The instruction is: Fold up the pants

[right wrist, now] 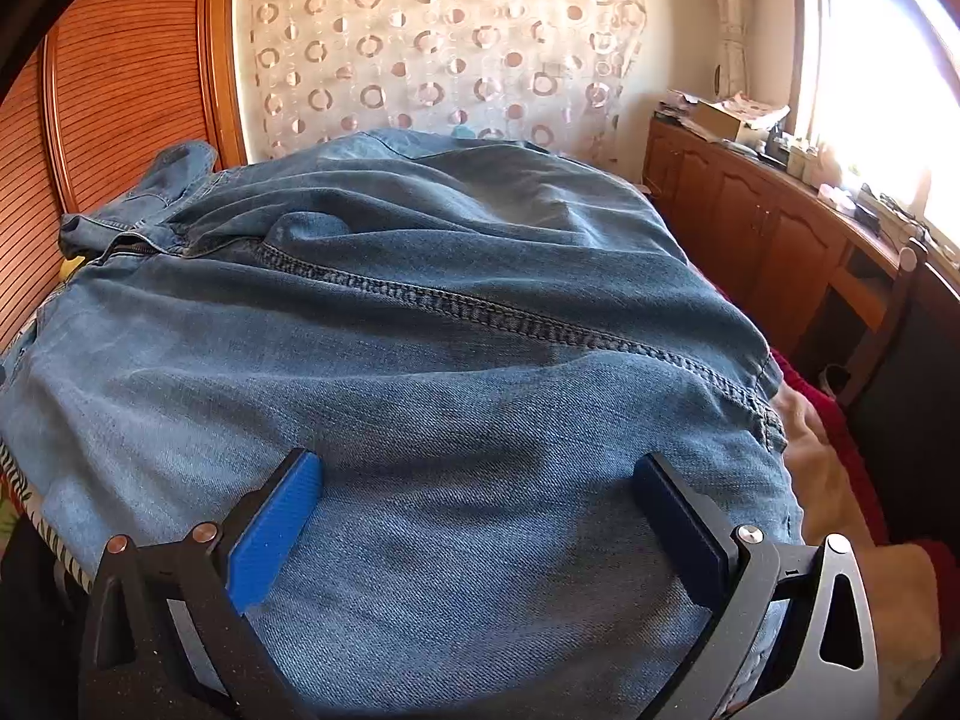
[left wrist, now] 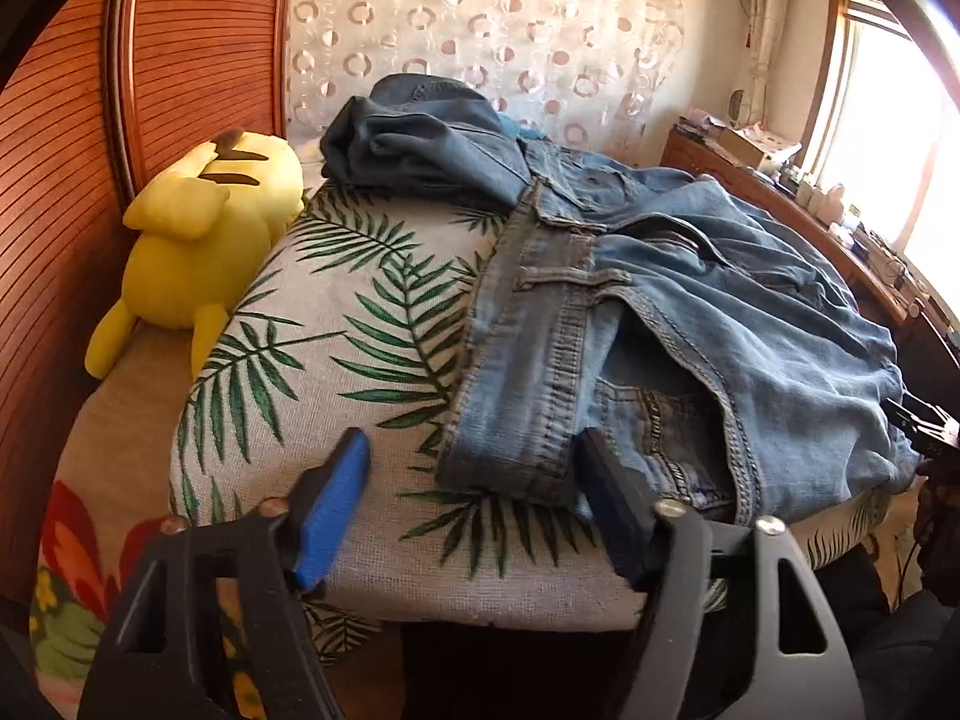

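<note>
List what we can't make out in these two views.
- Left view: the left gripper blocks the waistband corner, so contact is unclear.
- Left view: the right gripper is cut by the frame edge.
- Right view: the jeans fill the frame, hiding the bed; the right gripper's pads straddle the denim, pinch unclear.
- Both views: the window is blown out by glare.

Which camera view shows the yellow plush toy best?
The left wrist view: the plush toy lies fully visible beside the cushion, against the wooden panel. The right wrist view shows only a yellow sliver behind the jeans.
</note>
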A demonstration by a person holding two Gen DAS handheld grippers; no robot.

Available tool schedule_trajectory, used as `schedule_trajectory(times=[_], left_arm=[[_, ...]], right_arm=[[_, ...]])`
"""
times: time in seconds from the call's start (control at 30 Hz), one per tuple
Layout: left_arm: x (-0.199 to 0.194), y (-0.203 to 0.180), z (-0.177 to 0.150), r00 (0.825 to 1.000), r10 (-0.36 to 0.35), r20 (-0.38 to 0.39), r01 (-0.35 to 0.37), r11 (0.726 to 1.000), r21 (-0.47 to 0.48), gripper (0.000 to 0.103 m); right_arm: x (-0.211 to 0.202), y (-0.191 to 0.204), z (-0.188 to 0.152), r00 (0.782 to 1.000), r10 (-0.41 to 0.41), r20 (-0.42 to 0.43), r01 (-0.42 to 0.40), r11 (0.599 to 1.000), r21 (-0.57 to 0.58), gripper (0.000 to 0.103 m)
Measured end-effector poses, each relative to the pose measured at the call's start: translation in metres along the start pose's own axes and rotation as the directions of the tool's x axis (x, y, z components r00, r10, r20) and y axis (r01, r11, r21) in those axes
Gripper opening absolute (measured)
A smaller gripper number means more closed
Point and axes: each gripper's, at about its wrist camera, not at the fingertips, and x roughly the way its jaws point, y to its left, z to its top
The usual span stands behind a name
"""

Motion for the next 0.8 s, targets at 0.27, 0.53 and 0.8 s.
schedule_trajectory(times=[0.27, 0.53, 0.8], left_arm=[[0.0, -0.009, 0.0, 1.0, -0.002, 0.002, 0.002, 1.0, 0.031, 0.045], [-0.024, -0.042, 0.019, 0.994, -0.01, 0.105, -0.005, 0.99, 0.143, 0.016], [-0.04, -0.062, 0.06, 0.981, -0.08, 0.176, 0.045, 0.98, 0.192, 0.014]], right_arm=[[0.017, -0.009, -0.003, 1.0, 0.014, 0.006, -0.014, 1.0, -0.003, 0.103], [0.037, -0.026, 0.008, 0.999, 0.032, -0.031, -0.031, 0.999, 0.029, 0.1], [0.014, -0.061, 0.002, 1.0, -0.014, -0.016, 0.015, 0.998, 0.054, 0.097]])
